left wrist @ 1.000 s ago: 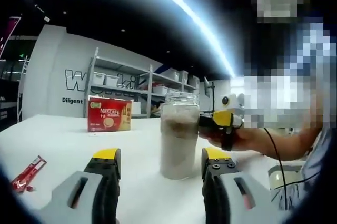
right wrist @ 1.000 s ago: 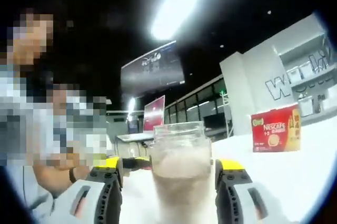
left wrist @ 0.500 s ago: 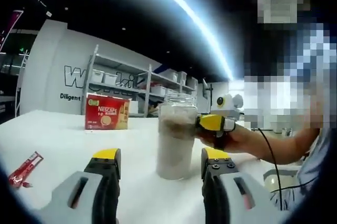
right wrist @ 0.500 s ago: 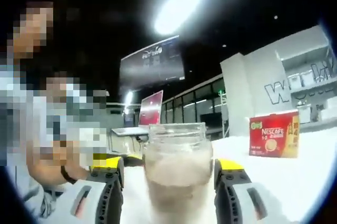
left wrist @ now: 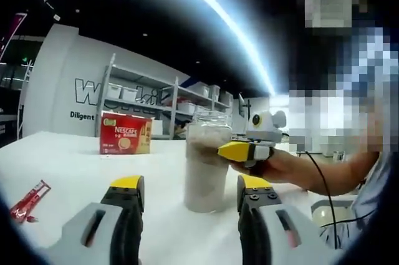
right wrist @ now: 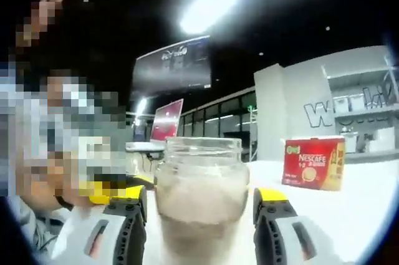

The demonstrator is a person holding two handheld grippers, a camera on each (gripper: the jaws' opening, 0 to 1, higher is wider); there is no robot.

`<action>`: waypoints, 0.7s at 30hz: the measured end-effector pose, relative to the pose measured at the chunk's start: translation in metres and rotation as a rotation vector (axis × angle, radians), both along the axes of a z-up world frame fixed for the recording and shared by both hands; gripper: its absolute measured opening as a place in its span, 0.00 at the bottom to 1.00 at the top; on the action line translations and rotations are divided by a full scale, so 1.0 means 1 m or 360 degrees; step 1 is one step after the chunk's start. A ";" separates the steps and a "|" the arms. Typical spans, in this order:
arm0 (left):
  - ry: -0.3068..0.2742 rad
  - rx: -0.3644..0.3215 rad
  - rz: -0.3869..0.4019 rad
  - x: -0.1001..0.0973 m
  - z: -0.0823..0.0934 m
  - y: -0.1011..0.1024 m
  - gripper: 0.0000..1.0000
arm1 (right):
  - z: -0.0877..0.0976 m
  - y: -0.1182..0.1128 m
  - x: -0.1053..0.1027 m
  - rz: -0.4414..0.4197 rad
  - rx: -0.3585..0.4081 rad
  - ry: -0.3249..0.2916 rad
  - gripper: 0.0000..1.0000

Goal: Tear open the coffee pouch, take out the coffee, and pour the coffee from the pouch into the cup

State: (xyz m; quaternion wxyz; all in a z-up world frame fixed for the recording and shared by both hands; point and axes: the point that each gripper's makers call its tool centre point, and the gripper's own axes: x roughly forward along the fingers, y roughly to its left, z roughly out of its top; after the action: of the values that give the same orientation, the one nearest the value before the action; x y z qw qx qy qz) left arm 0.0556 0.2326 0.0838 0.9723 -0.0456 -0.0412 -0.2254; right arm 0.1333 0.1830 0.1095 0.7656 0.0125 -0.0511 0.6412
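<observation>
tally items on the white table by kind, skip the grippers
Glass jar with pale brownish contents: 1
Red Nescafe box: 1
Red coffee pouch, lying flat: 1
Total: 3

Both views face the jar (left wrist: pixel 206 165) low and close, from opposite sides.

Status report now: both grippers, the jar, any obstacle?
Right gripper jaws around glass jar, contact unclear. Left gripper open, empty. Torn red pouch lies apart on table. No obstacle seen.
</observation>
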 end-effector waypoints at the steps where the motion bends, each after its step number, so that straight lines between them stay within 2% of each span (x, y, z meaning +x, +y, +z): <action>1: 0.0001 -0.0001 0.0002 0.000 0.000 0.000 0.62 | 0.000 0.000 0.000 -0.0008 -0.0004 0.0001 0.67; 5: -0.0001 -0.0007 0.0000 0.000 0.001 0.001 0.62 | -0.002 0.002 0.001 -0.0040 -0.0025 0.0045 0.62; 11: 0.0001 -0.0008 0.0002 0.001 0.001 0.002 0.62 | -0.011 0.006 -0.003 -0.0057 -0.0082 0.0036 0.60; 15: 0.0008 -0.0001 0.0004 0.001 0.000 0.001 0.61 | -0.010 0.005 -0.002 -0.0061 -0.0079 0.0037 0.59; 21: 0.0005 0.0002 0.0008 0.002 0.000 0.001 0.60 | -0.010 0.003 0.007 -0.0070 -0.0079 0.0041 0.58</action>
State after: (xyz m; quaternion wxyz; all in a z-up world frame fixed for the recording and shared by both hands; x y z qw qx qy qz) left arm 0.0572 0.2339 0.0842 0.9730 -0.0452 -0.0395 -0.2230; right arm 0.1408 0.1862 0.0991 0.7801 0.0008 -0.0256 0.6252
